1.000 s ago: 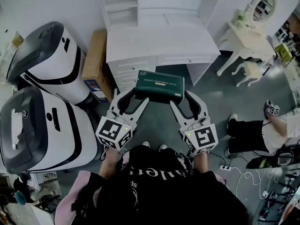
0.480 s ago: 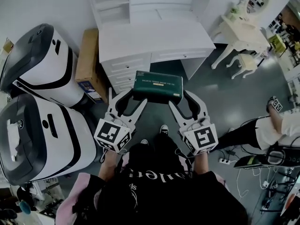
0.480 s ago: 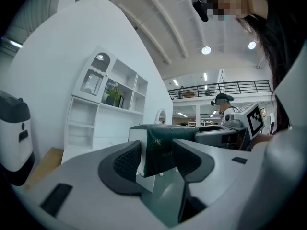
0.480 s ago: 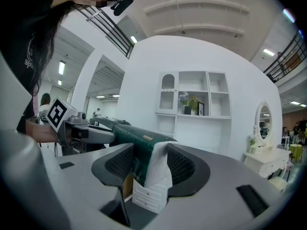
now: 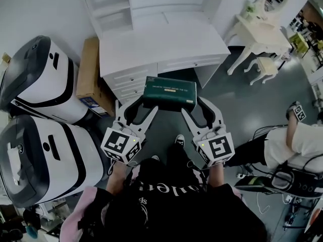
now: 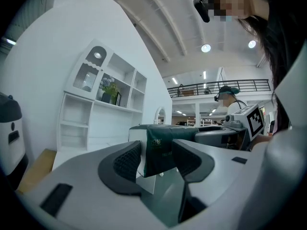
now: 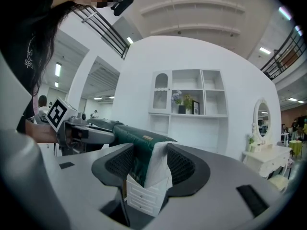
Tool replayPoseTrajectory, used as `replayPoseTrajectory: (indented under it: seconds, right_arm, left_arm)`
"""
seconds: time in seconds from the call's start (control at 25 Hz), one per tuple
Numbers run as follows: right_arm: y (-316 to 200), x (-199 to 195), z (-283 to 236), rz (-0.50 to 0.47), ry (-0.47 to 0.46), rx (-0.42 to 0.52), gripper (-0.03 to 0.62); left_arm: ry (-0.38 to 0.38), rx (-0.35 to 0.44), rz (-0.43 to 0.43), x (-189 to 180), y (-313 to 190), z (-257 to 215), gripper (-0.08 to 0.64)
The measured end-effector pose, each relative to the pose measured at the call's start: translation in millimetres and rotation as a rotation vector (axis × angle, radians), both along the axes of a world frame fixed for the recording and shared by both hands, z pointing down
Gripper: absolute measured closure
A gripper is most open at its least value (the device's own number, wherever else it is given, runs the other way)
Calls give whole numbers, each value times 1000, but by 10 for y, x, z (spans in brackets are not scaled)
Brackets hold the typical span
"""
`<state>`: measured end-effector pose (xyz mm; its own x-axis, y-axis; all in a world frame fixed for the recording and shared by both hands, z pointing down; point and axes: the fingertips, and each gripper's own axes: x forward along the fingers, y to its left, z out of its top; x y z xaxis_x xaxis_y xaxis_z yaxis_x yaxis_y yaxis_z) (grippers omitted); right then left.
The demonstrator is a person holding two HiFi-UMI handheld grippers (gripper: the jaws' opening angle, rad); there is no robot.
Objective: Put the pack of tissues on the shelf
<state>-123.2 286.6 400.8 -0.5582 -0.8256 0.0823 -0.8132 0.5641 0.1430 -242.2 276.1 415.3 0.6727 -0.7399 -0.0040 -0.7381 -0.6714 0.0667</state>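
White shelf unit (image 5: 108,14) ahead, tissue pack (image 5: 170,92) pinched by left hand-held gripper (image 5: 137,105) and right hand-held gripper (image 5: 196,106)

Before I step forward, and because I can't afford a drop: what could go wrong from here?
1. The left gripper and right gripper each pinch only one end of the pack of tissues. If they drift apart or twist, the soft-looking wrapper may slip out or tear.
2. The white desk stands between you and the shelf, so the pack or a gripper could knock its edge as you reach over.
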Motion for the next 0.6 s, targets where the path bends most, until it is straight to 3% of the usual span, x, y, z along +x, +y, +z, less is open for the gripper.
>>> replayPoseTrajectory:
  seconds: [0.6]
  right_arm:
    - [-1504,1192,-148,-84,-6,13,350]
  left_arm:
    - [-28,10,-79,1191,-1397,-148,345]
